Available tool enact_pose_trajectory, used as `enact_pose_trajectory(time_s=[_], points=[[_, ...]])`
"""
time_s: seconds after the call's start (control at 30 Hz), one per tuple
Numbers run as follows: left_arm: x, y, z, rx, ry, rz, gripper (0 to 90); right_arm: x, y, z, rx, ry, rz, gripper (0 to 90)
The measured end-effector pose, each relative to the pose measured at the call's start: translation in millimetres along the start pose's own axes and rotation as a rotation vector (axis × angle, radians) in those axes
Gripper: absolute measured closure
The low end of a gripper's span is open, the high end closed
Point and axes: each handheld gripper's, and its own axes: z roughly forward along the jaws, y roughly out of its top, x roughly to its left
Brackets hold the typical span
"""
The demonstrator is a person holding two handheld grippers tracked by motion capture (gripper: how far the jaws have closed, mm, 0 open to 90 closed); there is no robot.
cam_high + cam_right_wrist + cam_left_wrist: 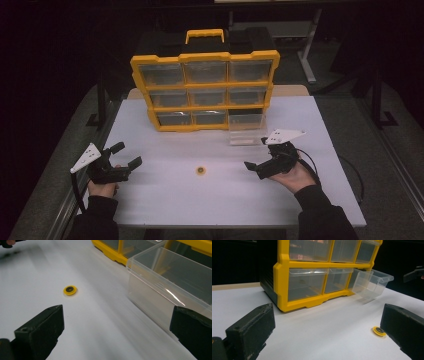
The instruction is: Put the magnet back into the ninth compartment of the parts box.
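Observation:
A small yellow disc with a dark centre [201,171] lies flat on the white table [165,200], between my two grippers. My left gripper [127,155] is open at the left, jaws pointing toward the disc [379,331], which sits just off its right jaw. My right gripper [256,154] is open at the right; the disc [70,290] lies ahead of its left jaw. Neither gripper holds anything. A yellow organizer [205,90] with clear drawers stands upright at the back. Its bottom-right drawer [245,127] is pulled out.
The pulled-out clear drawer [172,282] looks empty and stands close to my right gripper's right jaw. The organizer [312,282] fills the back middle of the table. A cable trails from the right gripper [350,172] toward the table's right edge.

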Motion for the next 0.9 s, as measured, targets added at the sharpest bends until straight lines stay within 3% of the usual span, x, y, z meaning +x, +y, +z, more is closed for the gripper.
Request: enact_pose_trajectory(time_s=[0.9], points=[[-0.9,-0.4,0.9,0.007,-0.008,0.004,0.0,22.4,22.4,28.2,0.037,0.107,-0.058,0.0]])
